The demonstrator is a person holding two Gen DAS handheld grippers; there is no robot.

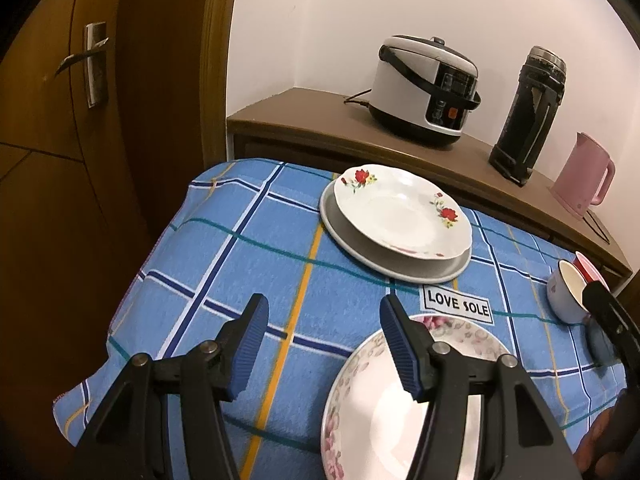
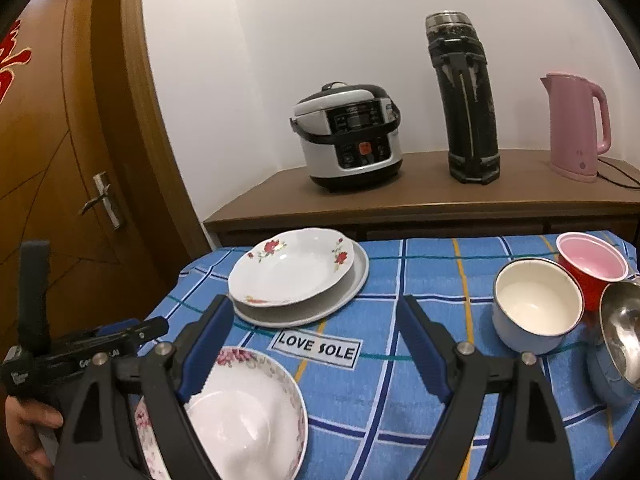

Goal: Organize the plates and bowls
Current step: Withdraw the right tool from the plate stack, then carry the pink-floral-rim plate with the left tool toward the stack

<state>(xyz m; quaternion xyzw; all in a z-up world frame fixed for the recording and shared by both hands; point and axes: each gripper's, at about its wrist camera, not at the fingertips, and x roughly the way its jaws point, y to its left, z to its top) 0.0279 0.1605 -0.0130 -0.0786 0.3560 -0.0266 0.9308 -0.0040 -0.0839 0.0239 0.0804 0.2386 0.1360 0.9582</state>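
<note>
1. The checked blue tablecloth (image 2: 380, 420) is lying under both pairs of tongs, spreading ahead of them to the wooden sideboard (image 2: 400, 200).
2. A rice cooker (image 2: 350, 140), a tall dark flask (image 2: 466, 104) and a pink kettle (image 2: 576, 124) are standing on the sideboard, well beyond the tongs.
3. The rose plate (image 2: 290, 268) is sitting on a plain grey plate (image 2: 344, 300), ahead of the right gripper (image 2: 312, 312) and slightly to its left; in the left wrist view the same stack (image 1: 396, 216) is lying ahead of the left gripper (image 1: 322, 312), a little to its right.
4. The pink-flowered plate (image 1: 372, 420) is lying on the cloth beneath the left gripper's right finger, its near part hidden by the tong; in the right wrist view it is sitting under the right gripper's left finger.
5. The left gripper is hovering with its fingers wide apart, gripping nothing.
6. The right gripper is likewise hanging with its blue-padded fingers spread, nothing between them.
7. A white enamel bowl (image 2: 536, 308) is standing ahead and to the right of the right gripper, just beside a red bowl with a pink inside (image 2: 592, 268).
8. A steel bowl (image 2: 624, 332) is tilting at the far right, resting on a blue-grey bowl (image 2: 612, 376).
9. A "LOVE SOLE" label (image 2: 316, 348) is showing between the right gripper's fingers.
</note>
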